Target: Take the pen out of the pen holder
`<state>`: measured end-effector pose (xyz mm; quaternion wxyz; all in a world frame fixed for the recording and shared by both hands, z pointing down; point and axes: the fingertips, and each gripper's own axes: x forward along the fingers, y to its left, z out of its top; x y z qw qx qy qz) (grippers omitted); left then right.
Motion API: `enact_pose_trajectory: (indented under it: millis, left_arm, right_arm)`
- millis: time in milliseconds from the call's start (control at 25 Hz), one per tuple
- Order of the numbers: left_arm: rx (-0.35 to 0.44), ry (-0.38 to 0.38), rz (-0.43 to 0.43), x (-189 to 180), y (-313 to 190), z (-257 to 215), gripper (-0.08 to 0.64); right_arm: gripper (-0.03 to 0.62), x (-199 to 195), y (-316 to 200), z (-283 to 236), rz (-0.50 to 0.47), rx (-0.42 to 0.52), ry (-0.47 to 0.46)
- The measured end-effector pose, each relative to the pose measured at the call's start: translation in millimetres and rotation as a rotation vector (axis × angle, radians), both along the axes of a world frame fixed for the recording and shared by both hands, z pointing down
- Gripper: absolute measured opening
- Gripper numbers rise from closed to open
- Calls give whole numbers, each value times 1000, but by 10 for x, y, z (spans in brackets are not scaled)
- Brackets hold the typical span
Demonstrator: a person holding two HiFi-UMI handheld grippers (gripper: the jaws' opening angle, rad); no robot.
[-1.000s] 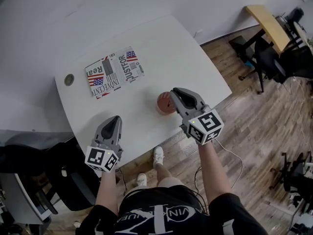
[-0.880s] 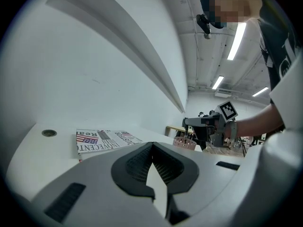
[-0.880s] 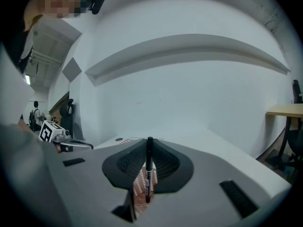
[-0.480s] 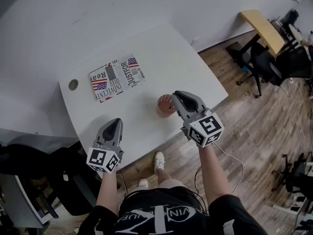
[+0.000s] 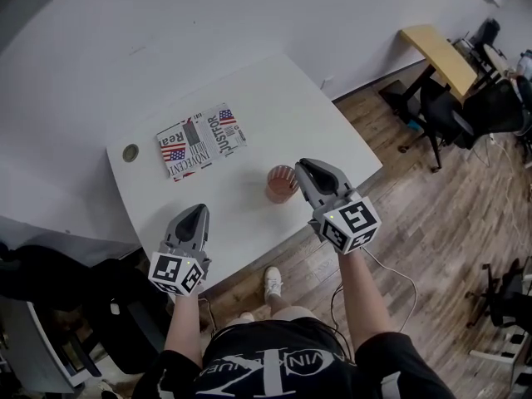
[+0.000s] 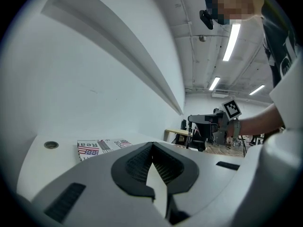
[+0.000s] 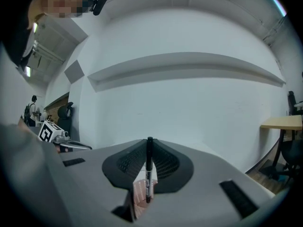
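Observation:
A black pen (image 7: 149, 171) stands upright between the pads of my right gripper (image 7: 149, 148), which is shut on it. Its lower end shows against the pink mesh pen holder (image 7: 140, 193) below; I cannot tell whether the tip is clear of the rim. In the head view the pen holder (image 5: 280, 184) stands near the table's front edge, with my right gripper (image 5: 306, 171) just to its right and above it; the pen is hidden there. My left gripper (image 5: 197, 213) hovers at the front left of the table, shut with nothing in it (image 6: 152, 148).
A flag-printed newspaper (image 5: 199, 140) lies on the white table (image 5: 274, 98), with a round cable hole (image 5: 130, 152) at its left. Past the right edge are wood floor, a yellow desk (image 5: 436, 48) and black chairs (image 5: 449, 110).
My right gripper has lifted with the pen, so more of the holder shows to its left. The left gripper has risen a little. The head camera has drifted.

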<state>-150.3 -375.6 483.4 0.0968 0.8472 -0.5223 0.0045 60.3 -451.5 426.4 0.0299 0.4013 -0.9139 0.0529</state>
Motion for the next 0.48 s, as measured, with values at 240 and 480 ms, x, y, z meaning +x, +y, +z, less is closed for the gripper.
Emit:
enact_pose_trajectory:
  millis: [240, 480]
  left_arm:
    - [16, -8, 15, 29, 58, -104, 14]
    - [35, -6, 13, 26, 87, -207, 14]
  right_arm:
    - [49, 68, 90, -148, 21, 28, -5]
    - [51, 175, 194, -231, 48, 44, -2]
